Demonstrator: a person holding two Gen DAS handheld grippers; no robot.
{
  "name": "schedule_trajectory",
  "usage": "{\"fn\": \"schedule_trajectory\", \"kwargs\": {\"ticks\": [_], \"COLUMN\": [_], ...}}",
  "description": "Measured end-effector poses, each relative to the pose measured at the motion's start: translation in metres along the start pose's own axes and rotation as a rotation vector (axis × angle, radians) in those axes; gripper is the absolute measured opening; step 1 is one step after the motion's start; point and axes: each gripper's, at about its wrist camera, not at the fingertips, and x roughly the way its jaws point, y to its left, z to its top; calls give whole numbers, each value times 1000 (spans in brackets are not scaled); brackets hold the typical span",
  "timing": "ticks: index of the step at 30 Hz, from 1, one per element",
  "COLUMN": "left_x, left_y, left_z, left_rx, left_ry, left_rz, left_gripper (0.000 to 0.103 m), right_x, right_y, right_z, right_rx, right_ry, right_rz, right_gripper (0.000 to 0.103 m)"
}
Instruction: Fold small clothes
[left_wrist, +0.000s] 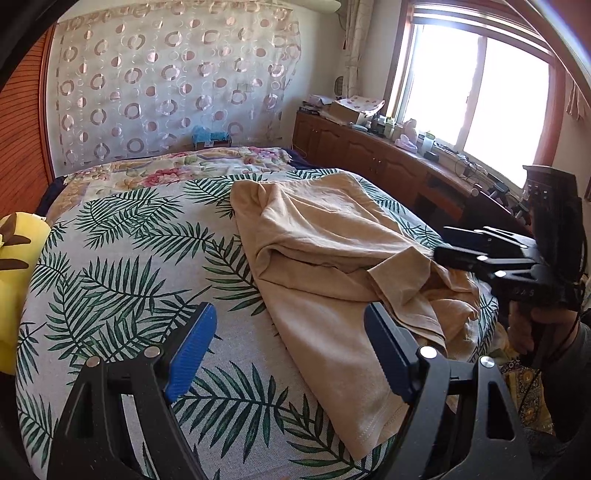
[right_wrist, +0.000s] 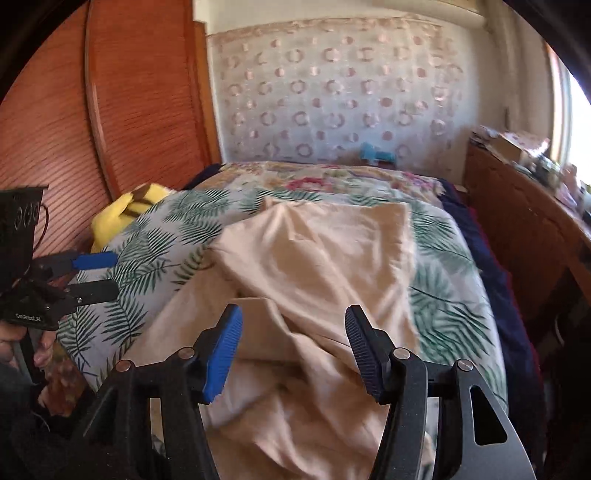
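Note:
A tan shirt (left_wrist: 332, 243) lies crumpled and partly folded on the leaf-print bed cover (left_wrist: 122, 280); it also shows in the right wrist view (right_wrist: 317, 258). My left gripper (left_wrist: 288, 328) is open and empty, low over the shirt's near left edge. My right gripper (right_wrist: 293, 332) is open and empty, above the shirt's near bunched part. In the left wrist view the right gripper (left_wrist: 458, 243) shows at the right, over the shirt's sleeve. In the right wrist view the left gripper (right_wrist: 107, 273) shows at the left, open.
A yellow plush toy (left_wrist: 18, 266) lies at the bed's left edge. A floral blanket (left_wrist: 177, 170) covers the far end. A wooden cabinet (left_wrist: 369, 151) with clutter runs along the right under the window. A wooden headboard panel (right_wrist: 110, 110) stands at left.

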Motion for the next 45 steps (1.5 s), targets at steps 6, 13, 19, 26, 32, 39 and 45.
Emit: {"fn": "schedule_trajectory", "kwargs": {"ticks": [6, 13, 19, 26, 32, 39, 45], "left_x": [0, 0, 3, 6, 5, 0, -6], "left_y": [2, 3, -2, -6, -3, 3, 15], "left_z": [-2, -6, -4, -3, -4, -5, -5], "left_rx": [-5, -9, -5, 5, 1, -1, -22], "left_ry": [3, 2, 2, 7, 3, -18, -40], "left_rz": [2, -5, -14, -11, 1, 28, 59], "left_gripper": [83, 83, 83, 83, 83, 83, 83], "right_x": [44, 1, -58, -58, -52, 14, 89], "right_y": [16, -8, -41, -46, -31, 16, 47], "right_z": [8, 0, -33, -42, -17, 30, 57], "right_rx": [-68, -43, 54, 99, 43, -98, -118], "right_ry": [92, 57, 57, 85, 9, 45, 154], "right_rz": [16, -3, -63, -148, -119, 6, 125], "right_gripper": [31, 2, 2, 13, 58, 59, 61]}}
